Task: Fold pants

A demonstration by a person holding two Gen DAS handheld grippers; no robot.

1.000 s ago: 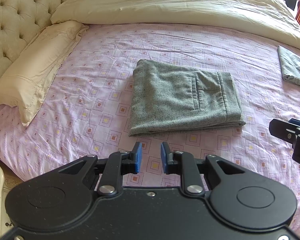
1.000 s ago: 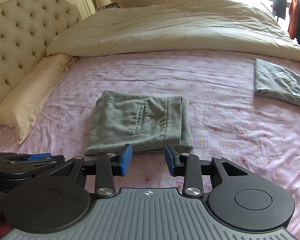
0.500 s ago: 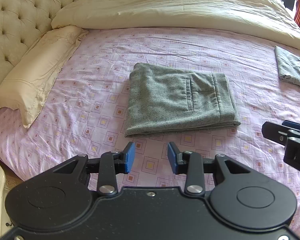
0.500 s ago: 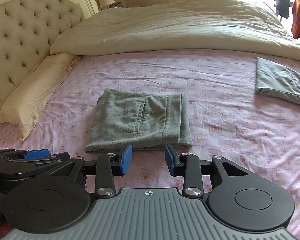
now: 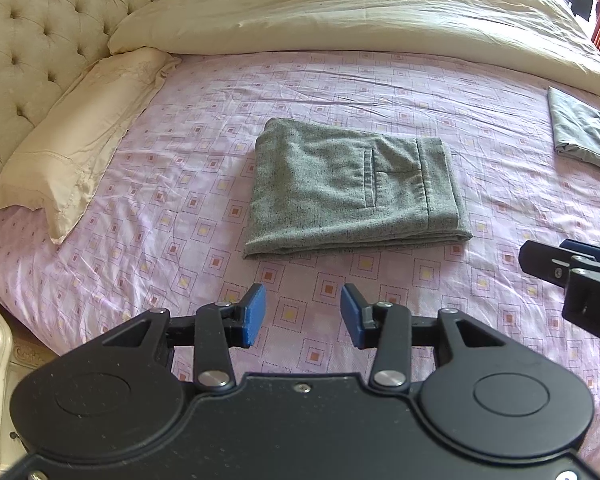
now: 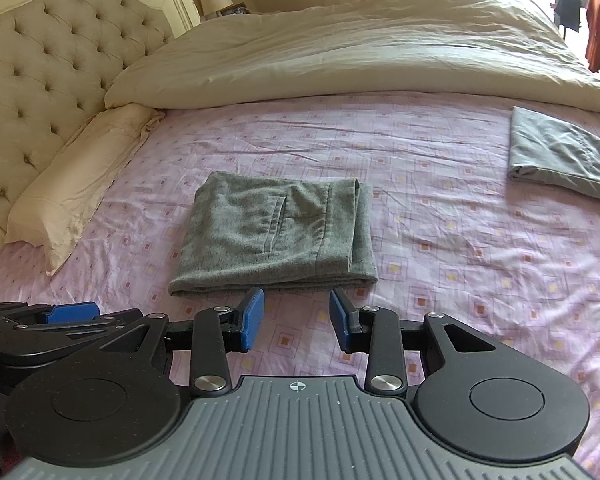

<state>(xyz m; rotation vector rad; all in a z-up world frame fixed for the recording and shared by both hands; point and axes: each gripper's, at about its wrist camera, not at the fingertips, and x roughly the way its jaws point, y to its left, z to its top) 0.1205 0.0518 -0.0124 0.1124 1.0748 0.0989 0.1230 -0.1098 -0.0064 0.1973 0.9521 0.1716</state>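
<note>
Grey flecked pants (image 5: pixel 352 192) lie folded into a flat rectangle on the pink patterned bed sheet (image 5: pixel 180 184), back pocket facing up. They also show in the right wrist view (image 6: pixel 276 232). My left gripper (image 5: pixel 303 314) is open and empty, held above the sheet short of the pants' near edge. My right gripper (image 6: pixel 297 318) is open and empty, just in front of the pants' near edge. The right gripper shows at the right edge of the left wrist view (image 5: pixel 572 276).
A second folded grey garment (image 6: pixel 560 156) lies at the right of the bed. A cream duvet (image 6: pixel 340 52) is heaped across the far side. A cream pillow (image 5: pixel 76 136) lies at the left against the tufted headboard (image 6: pixel 40 80).
Both grippers have drawn back from the folded pants. The left jaws have opened wider. The pants have not moved.
</note>
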